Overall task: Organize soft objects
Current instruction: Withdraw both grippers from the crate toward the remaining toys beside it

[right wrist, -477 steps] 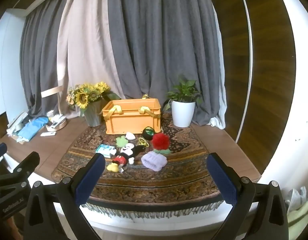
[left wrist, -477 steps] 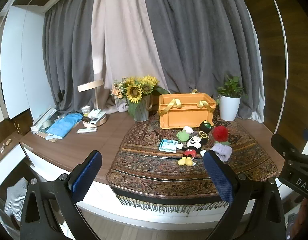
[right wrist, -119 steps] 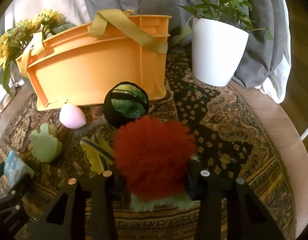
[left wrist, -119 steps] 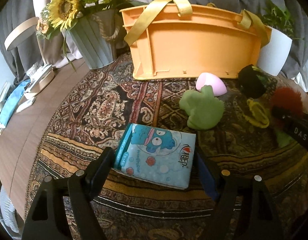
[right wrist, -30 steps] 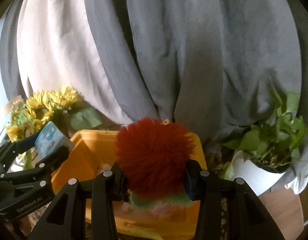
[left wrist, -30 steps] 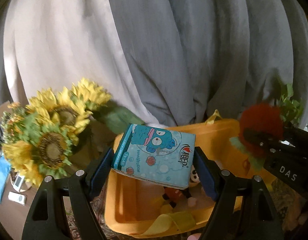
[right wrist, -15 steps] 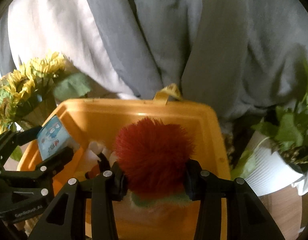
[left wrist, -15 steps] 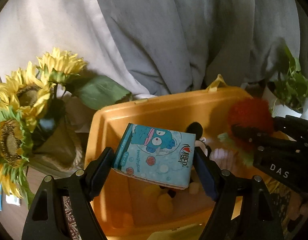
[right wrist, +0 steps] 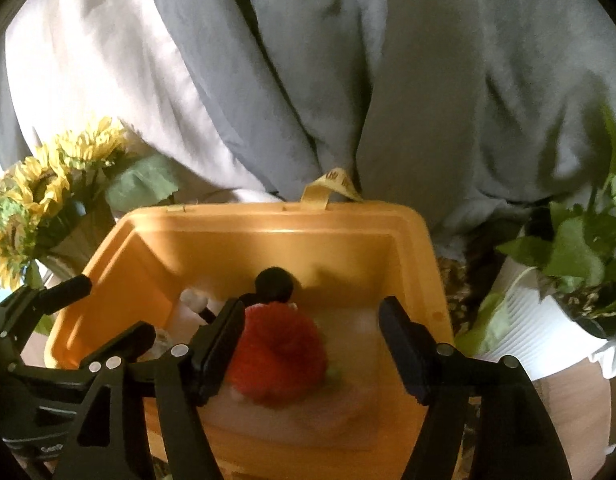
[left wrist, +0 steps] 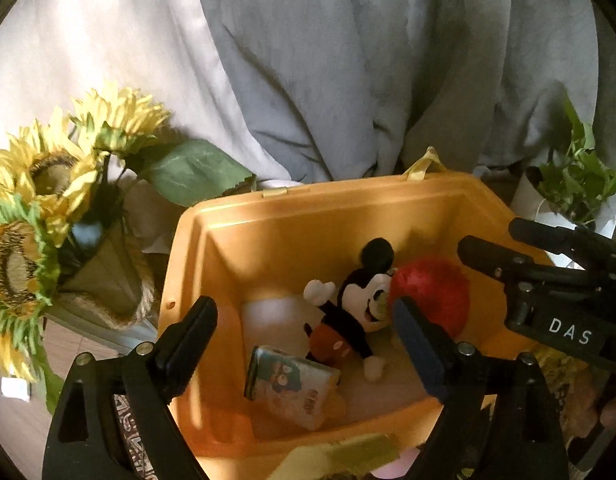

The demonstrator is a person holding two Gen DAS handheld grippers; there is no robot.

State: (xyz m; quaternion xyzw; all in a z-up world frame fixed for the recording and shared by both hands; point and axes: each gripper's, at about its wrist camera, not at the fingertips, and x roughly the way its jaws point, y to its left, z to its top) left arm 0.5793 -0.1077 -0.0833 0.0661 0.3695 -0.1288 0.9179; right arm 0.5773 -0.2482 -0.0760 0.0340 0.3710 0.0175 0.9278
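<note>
An orange crate [left wrist: 308,216] [right wrist: 267,224] with yellow straps fills both views. Inside lie a mouse plush [left wrist: 356,308], a blue cartoon tissue pack [left wrist: 291,380] and a red fuzzy ball [left wrist: 432,292] [right wrist: 279,356]. My left gripper [left wrist: 303,340] hovers over the crate's near side, its jaws opening, the tissue pack fallen free below them. My right gripper [right wrist: 312,340] hovers over the crate, jaws opening, with the red ball dropping loose between them, blurred. The right gripper [left wrist: 548,280] also shows at the right of the left wrist view.
A sunflower bouquet [left wrist: 47,208] [right wrist: 47,184] in a woven vase stands left of the crate. A potted plant in a white pot [right wrist: 548,320] [left wrist: 568,184] stands to its right. Grey and white curtains [left wrist: 348,60] hang behind. Patterned cloth lies under the crate.
Both grippers tipped down over the crate, then opened. The tissue pack left the left jaws and landed in the crate. The red ball slipped from the right jaws into the crate.
</note>
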